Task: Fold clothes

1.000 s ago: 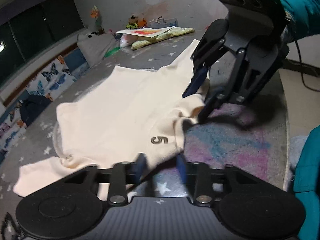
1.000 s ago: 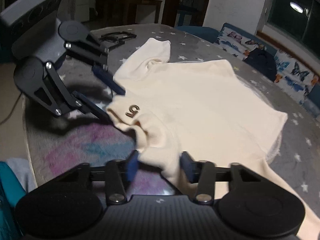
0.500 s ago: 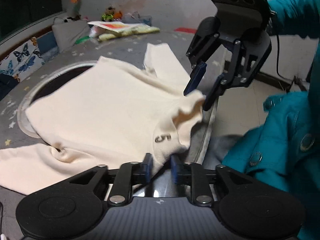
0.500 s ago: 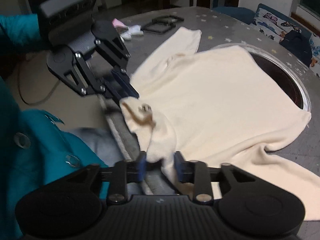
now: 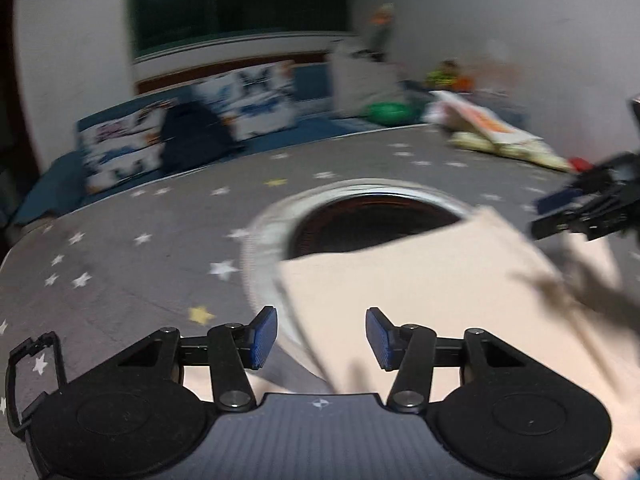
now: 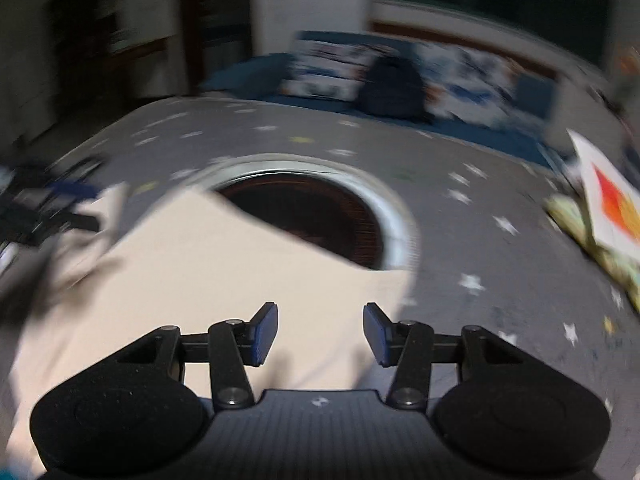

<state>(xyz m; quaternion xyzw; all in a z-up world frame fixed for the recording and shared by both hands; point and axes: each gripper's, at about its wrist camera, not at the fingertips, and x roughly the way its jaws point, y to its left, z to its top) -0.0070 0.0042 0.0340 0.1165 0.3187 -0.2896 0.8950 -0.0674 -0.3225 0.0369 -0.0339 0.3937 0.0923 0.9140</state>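
Note:
A cream-coloured garment (image 5: pixel 432 300) lies flat on the grey star-patterned table, its far edge reaching over the round opening. My left gripper (image 5: pixel 321 338) hovers open above the garment's left corner, nothing between its blue pads. In the right wrist view the same garment (image 6: pixel 208 264) spreads to the left and middle, and my right gripper (image 6: pixel 320 336) stands open above its near right part. The right gripper (image 5: pixel 576 210) shows blurred at the right edge of the left wrist view; the left gripper (image 6: pixel 44 212) is a blur at the far left of the right wrist view.
A round dark opening with a metal rim (image 5: pixel 376 220) sits in the table (image 5: pixel 132 248) beyond the garment. A bench with butterfly cushions (image 5: pixel 188 132) and a dark bag (image 6: pixel 390 88) runs behind. Papers and a patterned cloth (image 5: pixel 496 136) lie at the far right.
Both grippers have let go of the garment's collar end and opened. They have swung round to face the far side of the table, and the garment now lies flat.

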